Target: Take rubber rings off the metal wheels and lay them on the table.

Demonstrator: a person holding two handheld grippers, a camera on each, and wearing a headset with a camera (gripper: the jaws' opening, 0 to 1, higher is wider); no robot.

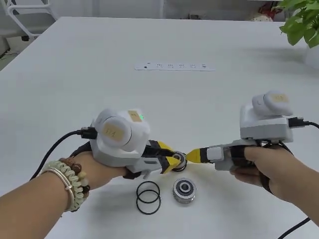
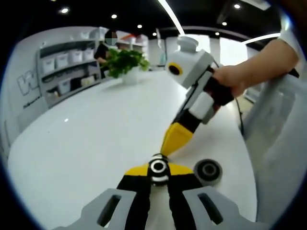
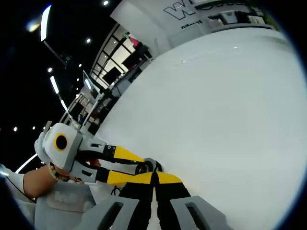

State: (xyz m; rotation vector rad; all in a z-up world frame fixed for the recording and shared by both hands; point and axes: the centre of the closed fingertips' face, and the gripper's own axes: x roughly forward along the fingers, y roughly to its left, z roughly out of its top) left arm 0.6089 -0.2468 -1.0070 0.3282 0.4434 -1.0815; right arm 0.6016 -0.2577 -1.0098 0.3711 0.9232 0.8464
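L gripper (image 1: 174,162) jaws clamped on metal wheel (image 2: 158,167), held betw. tips. R gripper (image 1: 192,156) jaws together, tips at wheel rim; ring grip unclear. Two rubber rings (image 1: 148,197) and second wheel (image 1: 184,190) lie on table (image 1: 149,99) near L gripper.

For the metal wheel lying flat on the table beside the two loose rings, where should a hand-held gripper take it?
Probably across its outer rim, from above: the wheel lies flat, hub up, so its edge is free all around. Keep the jaws off the rubber rings lying left of it in the head view.
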